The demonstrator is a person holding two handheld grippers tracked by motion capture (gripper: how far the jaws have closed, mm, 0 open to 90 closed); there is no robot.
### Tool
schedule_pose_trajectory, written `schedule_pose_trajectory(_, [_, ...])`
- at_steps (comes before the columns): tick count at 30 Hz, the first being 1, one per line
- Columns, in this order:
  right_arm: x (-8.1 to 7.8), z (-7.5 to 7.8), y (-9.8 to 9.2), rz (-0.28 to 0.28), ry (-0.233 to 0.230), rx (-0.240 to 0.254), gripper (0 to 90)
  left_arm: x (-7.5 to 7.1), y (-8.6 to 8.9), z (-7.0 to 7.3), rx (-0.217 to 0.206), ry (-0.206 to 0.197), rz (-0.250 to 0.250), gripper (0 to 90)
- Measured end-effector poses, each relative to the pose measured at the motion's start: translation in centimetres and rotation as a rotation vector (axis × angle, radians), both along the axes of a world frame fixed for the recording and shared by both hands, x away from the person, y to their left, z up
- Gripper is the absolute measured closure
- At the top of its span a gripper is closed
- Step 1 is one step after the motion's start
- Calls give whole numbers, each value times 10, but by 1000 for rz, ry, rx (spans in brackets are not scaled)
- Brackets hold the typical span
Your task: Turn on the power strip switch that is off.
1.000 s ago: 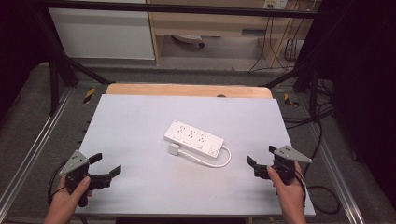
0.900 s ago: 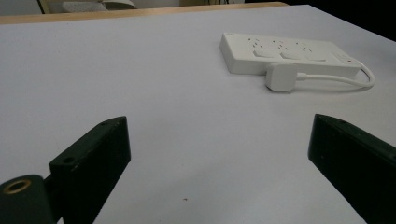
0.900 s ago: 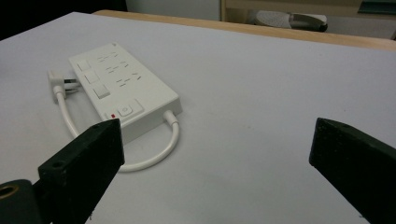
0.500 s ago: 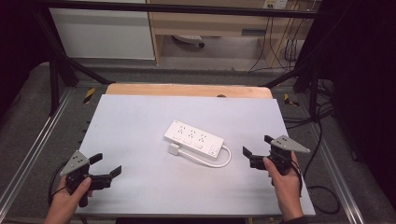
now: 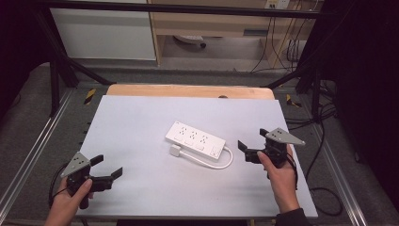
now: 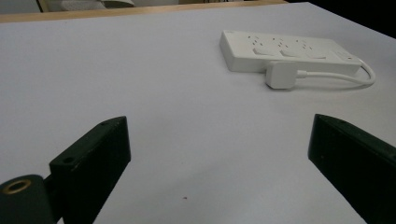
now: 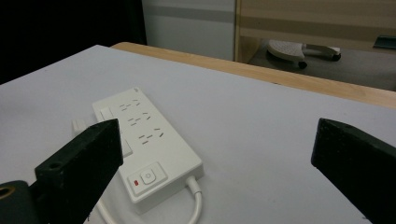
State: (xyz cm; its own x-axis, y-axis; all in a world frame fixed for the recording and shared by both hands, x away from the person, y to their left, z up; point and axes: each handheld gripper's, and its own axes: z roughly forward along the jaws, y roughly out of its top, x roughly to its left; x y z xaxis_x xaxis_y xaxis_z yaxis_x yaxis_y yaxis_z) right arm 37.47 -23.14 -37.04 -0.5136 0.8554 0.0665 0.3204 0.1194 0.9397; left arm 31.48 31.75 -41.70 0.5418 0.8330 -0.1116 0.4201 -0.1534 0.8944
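The white power strip [image 5: 196, 139] lies mid-table, its cord [image 5: 221, 163] looped back so the plug [image 5: 174, 150] rests beside it, and my right gripper [image 5: 252, 146] hangs near its switch end, jaws spread and empty, while my left gripper [image 5: 106, 168], equally released, waits well apart.

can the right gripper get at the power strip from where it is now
Probably yes. The right gripper is open and faces the switch end of the power strip, with bare table between them.
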Motion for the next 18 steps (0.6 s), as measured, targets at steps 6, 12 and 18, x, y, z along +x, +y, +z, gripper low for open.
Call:
schedule_pose_trajectory(6, [5,2,8,11,-8,-15,25,1,-1,-1,5,3,-5,58])
schedule_pose_trajectory(12, [10,1,16,18,-9,-26,28,0,0,-1,2,6,0,58])
schedule_pose_trajectory(18, [16,-3,27,34,15,-29,27,1,-3,-1,14,6,-11,58])
